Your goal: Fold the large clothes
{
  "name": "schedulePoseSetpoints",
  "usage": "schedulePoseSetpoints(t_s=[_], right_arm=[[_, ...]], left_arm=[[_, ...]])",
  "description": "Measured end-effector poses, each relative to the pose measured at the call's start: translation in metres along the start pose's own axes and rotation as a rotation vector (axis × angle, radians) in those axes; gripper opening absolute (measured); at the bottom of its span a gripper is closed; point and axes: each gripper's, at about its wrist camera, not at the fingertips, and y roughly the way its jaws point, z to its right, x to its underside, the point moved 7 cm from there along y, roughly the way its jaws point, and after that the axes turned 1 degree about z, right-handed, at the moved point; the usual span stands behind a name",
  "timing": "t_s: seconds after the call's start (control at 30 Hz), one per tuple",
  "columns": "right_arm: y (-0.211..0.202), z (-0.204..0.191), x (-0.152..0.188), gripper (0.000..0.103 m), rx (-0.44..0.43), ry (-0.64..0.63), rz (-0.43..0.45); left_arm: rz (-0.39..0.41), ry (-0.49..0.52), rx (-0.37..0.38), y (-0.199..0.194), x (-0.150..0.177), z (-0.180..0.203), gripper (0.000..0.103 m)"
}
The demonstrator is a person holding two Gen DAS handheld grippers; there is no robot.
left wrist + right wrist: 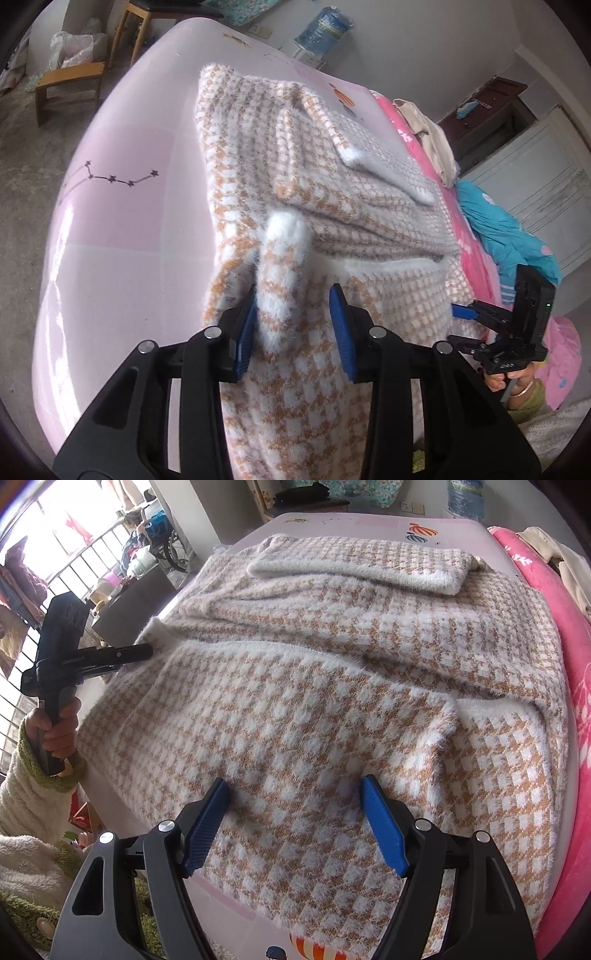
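Left gripper (pixel 293 328): nearest of all in the left wrist view. Its two blue pads stand apart, with a fuzzy sleeve (pixel 284 266) between them. One pad touches the sleeve and the other is just beside it, so the sleeve is not pinched. I think the gripper is there to grab the sleeve and lay it across.

Sweater (pixel 314 686): big, soft, white and tan checks. It lies spread flat on the bed, and its near edge hangs down over the side by the person. Lying flat makes folding easy.

Bed sheet (pixel 129 206): pale pink with little stars. It sits bare on the left of the sweater, so there is room to work.

Far sleeve (pixel 362 566): already folded over the top part of the sweater. That looks like one fold done.

Right gripper (pixel 295 823): wide apart, holding nothing. It hovers just over the near part of the sweater, maybe ready to press or pick up the hem.

Pink blanket (pixel 576 686): on the far right, next to the sweater. A blue blanket (pixel 513 236) lies near it in a pile.

Left to do: I think the near sleeve and the body folds are not done yet.
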Motion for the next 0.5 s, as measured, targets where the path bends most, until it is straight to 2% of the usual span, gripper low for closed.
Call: schedulePoseSetpoints(t_s=[0.07,0.1,0.13,0.2,0.23,0.33,0.5], right_arm=[[0.000,0.000,0.000,0.072,0.000,-0.004,0.001],[0.000,0.000,0.000,0.072,-0.004,-0.005,0.003],[0.000,0.001,0.000,0.072,-0.009,-0.004,0.004],[-0.001,0.001,0.000,0.073,-0.015,-0.002,0.004],[0.000,0.002,0.000,0.073,-0.015,-0.004,0.005],[-0.001,0.002,-0.001,0.073,-0.020,-0.007,0.008],[-0.004,0.004,0.002,0.073,-0.023,0.007,0.028]], left_arm=[[-0.010,0.008,0.108,-0.005,0.007,0.009,0.035],[-0.019,0.011,0.129,-0.006,0.011,0.011,0.035],[-0.031,0.013,0.106,-0.005,0.014,0.009,0.035],[-0.051,0.015,0.001,0.001,0.016,0.001,0.031],[-0.050,0.010,-0.019,0.000,0.015,-0.001,0.027],[-0.038,0.010,-0.105,0.001,0.013,0.003,0.027],[-0.010,0.129,-0.371,0.012,0.020,0.022,0.027]])
